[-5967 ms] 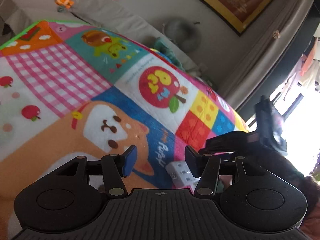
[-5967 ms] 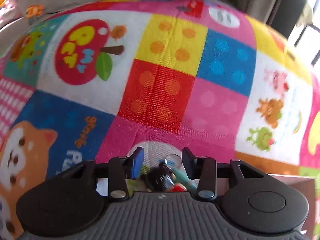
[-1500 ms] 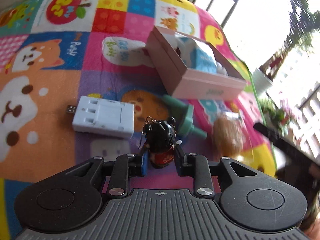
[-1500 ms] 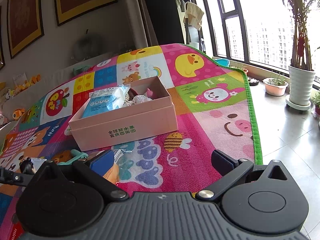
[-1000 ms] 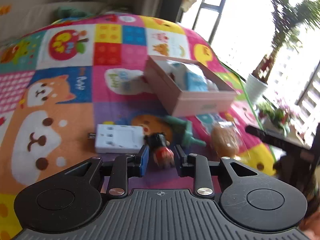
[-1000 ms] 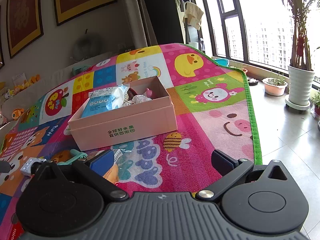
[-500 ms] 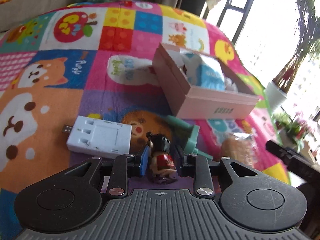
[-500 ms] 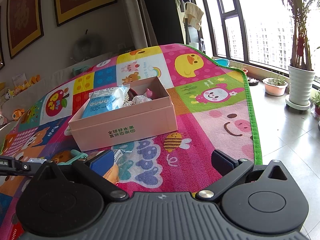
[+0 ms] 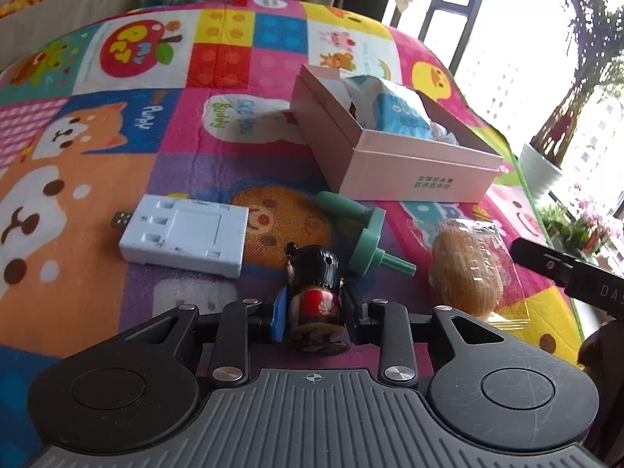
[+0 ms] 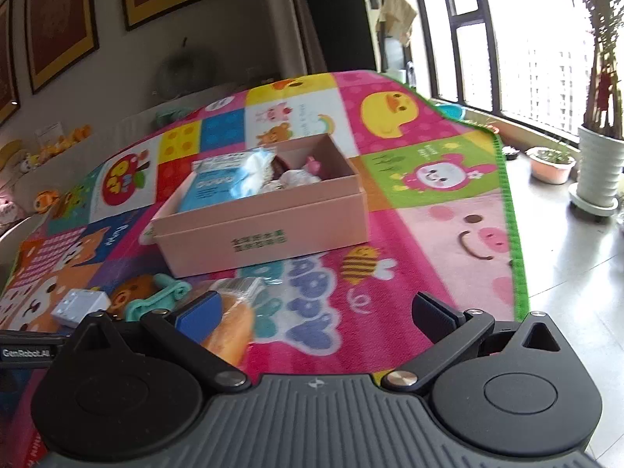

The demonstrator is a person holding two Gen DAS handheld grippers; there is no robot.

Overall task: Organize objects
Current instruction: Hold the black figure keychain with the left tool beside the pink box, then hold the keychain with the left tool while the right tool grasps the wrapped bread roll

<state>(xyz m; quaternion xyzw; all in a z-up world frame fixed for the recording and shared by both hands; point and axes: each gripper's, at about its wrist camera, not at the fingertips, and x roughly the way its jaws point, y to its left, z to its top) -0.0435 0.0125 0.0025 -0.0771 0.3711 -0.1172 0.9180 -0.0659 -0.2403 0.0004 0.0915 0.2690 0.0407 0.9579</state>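
The bright play mat (image 9: 163, 163) fills the floor, and on it at the far right sits the open pink box (image 9: 413, 171) with a blue pack (image 9: 401, 111) inside, while nearer lie the white charger (image 9: 183, 236) on the left, the wrapped bun (image 9: 464, 273) on the right and the green plug (image 9: 366, 240) between them. Right up close, the left gripper (image 9: 314, 310) has its fingers clamped on the small doll (image 9: 314, 288), upright at the mat, and the right gripper (image 10: 323, 318) hangs over the mat's near right side with fingers wide apart, nothing between them
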